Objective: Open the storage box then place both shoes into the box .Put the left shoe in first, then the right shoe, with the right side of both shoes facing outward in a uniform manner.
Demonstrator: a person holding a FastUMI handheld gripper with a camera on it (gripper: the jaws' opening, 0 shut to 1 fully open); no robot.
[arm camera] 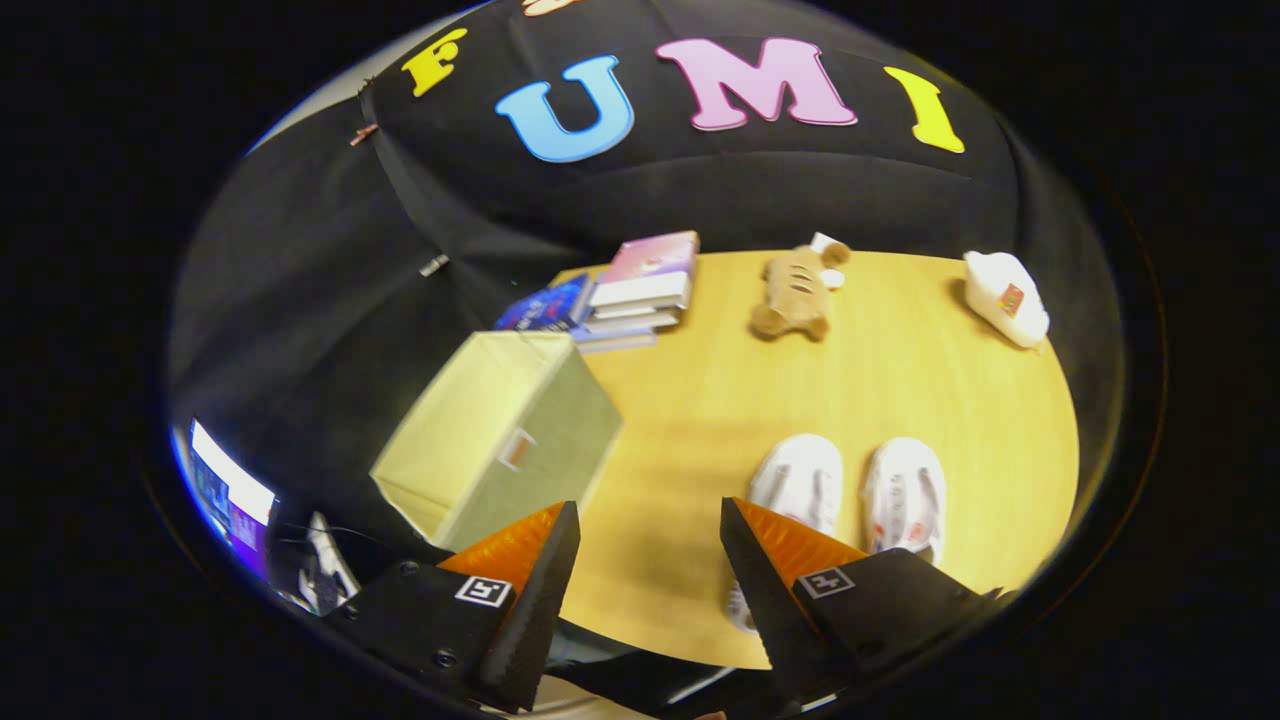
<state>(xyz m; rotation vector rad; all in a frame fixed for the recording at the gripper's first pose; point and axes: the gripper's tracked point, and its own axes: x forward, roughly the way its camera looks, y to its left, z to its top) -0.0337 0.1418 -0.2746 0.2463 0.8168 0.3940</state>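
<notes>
The gripper (pixel 650 520) hung above the near edge of the table (pixel 700 420), fingers spread wide with bare tabletop showing between the tips; nothing was held and nothing touched. The right finger (pixel 760 580) overlapped the heel end of the nearer white shoe (pixel 800 485) in the view (contact not evident; it appeared to be above it). The second white shoe (pixel 905 495) lay just beside the first, both side by side, toes pointing away from the gripper, uppers white with small coloured marks. Just ahead of the left finger (pixel 540 570) sat the storage box (pixel 500 440), a pale yellow-green fabric cube at the table's left edge, lid closed, with a small pull tab on its near face. The table was light wood with a rounded outline. Farther back, behind the box, a stack of books (pixel 640 290) rested near the far edge; to its right lay a brown plush toy (pixel 795 295), and well apart to the right a white bottle-like object (pixel 1005 298) on its side. Black cloth walled the booth behind. A lit screen (pixel 230 500) showed low to the left, off the table.
</notes>
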